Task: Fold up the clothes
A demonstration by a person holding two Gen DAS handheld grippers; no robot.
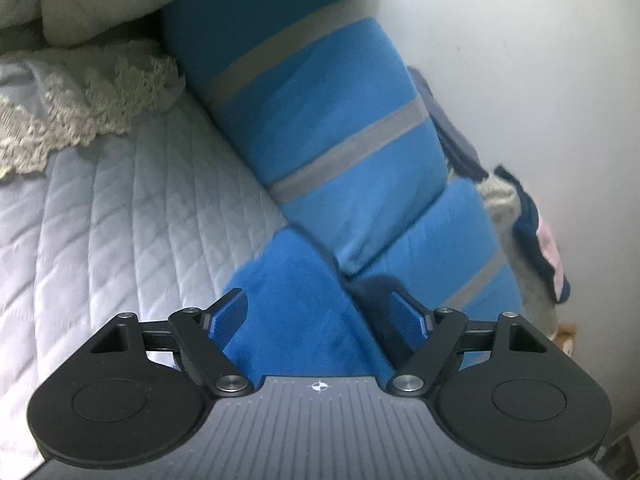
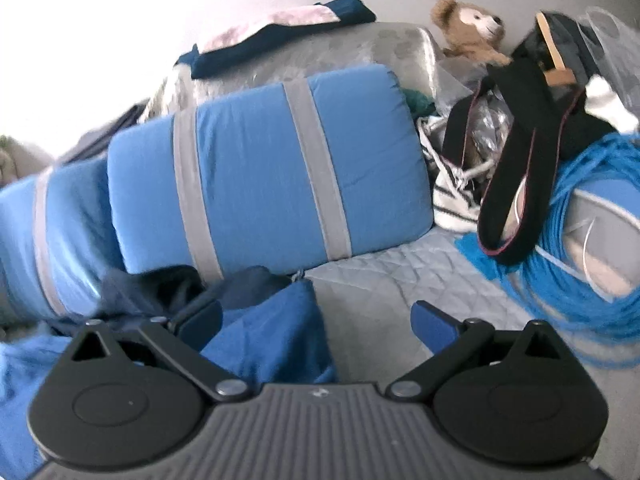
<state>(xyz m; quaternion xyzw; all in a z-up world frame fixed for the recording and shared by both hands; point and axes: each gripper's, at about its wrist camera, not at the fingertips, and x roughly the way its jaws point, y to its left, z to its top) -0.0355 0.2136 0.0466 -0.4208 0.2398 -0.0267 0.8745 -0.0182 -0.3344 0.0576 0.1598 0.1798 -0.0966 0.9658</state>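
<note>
Pale quilted bedspread (image 1: 120, 216) under a white wall (image 1: 540, 60); my left gripper (image 1: 320, 316) and right gripper (image 2: 316, 320) gape wide, empty, over soft blue fleece garment (image 1: 296, 304), beside striped padded cushions (image 2: 264, 168)

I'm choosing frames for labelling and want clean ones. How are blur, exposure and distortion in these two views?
Left wrist: fisheye bends the quilted bed cover; the striped blue cushions are fairly sharp, the clothes by the wall smeared.
Right wrist: wall blown out upper left, the blue rope streaked by motion blur, the teddy bear soft.
</note>
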